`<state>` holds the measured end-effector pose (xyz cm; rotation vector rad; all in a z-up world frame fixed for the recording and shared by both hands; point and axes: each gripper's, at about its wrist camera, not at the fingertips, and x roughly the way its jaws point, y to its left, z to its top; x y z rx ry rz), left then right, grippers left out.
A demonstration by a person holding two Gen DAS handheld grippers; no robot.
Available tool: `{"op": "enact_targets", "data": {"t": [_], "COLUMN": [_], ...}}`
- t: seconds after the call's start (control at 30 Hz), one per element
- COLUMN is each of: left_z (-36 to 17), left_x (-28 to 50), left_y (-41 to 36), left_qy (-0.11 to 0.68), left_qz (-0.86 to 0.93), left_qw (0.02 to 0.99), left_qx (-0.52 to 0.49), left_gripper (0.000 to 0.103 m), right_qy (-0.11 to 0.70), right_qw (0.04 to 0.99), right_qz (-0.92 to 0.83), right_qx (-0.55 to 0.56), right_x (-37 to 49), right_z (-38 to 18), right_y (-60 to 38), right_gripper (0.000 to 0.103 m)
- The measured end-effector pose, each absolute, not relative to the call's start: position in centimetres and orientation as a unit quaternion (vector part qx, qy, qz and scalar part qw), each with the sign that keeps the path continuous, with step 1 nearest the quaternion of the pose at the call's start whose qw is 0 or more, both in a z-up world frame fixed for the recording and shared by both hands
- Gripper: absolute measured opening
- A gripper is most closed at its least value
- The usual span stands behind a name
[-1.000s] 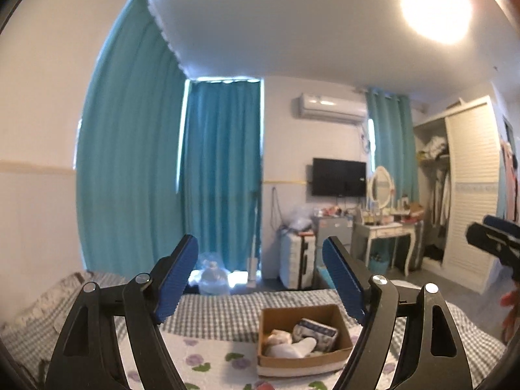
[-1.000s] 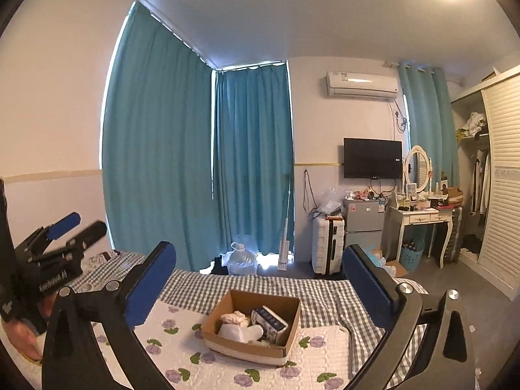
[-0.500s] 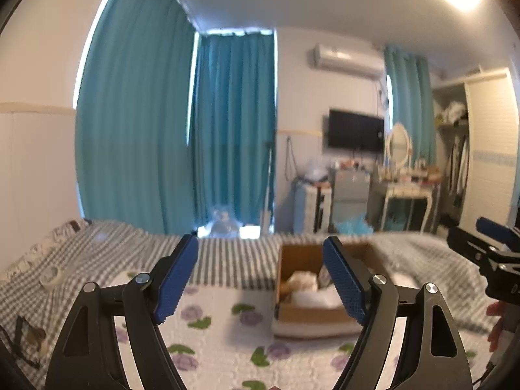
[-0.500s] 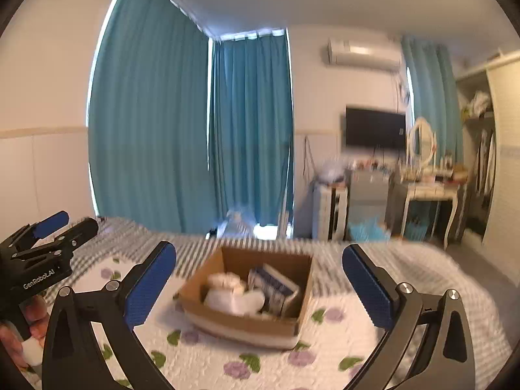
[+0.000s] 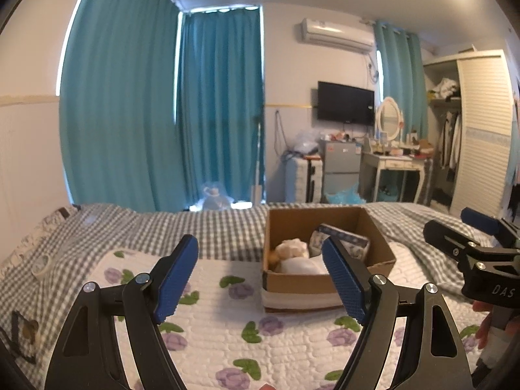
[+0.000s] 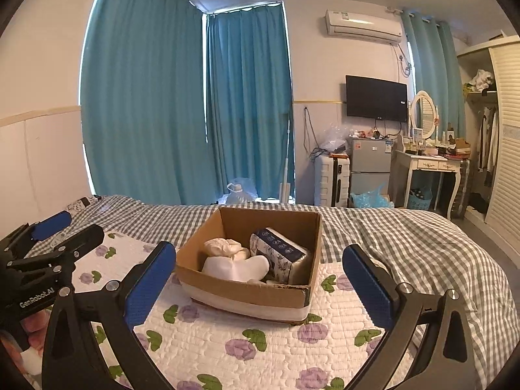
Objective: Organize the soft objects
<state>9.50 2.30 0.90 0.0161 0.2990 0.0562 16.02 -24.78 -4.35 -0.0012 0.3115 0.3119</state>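
A cardboard box (image 6: 247, 287) stands on a white quilted mat with purple flowers (image 6: 247, 341) on the bed. It holds a cream cloth bundle (image 6: 224, 247), a white soft item (image 6: 237, 268) and a blue-and-white patterned pack (image 6: 279, 253). The box also shows in the left wrist view (image 5: 308, 281). My right gripper (image 6: 260, 281) is open and empty, just short of the box. My left gripper (image 5: 260, 273) is open and empty, left of the box front. Each gripper shows at the edge of the other's view.
The bed has a grey checked cover (image 6: 406, 237). A tape roll (image 5: 40, 265) lies on it at the left. Beyond the bed are teal curtains (image 6: 162, 97), a suitcase (image 6: 333, 178), a small fridge (image 6: 370, 162), a dressing table (image 6: 432, 162) and a wardrobe (image 5: 481, 136).
Both grippers have tilted down and moved closer to the bed, so the box and the flowered mat now fill more of each view. Both stayed open.
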Motion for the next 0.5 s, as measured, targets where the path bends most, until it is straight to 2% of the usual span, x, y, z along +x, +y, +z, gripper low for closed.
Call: {"op": "enact_targets", "data": {"t": [0.5], "left_z": [-0.06], "left_x": [9.76], "left_y": [2.76], "left_qy": [0.162], "left_qz": [0.017], "left_qw": [0.987], "left_qx": [-0.003], "left_gripper": [0.080], "right_qy": [0.162], "right_qw": [0.976], "right_qz": [0.145], "right_qx": [0.004], "right_x": [16.33], "right_z": [-4.59], "right_y": [-24.78], "right_gripper": [0.103]}}
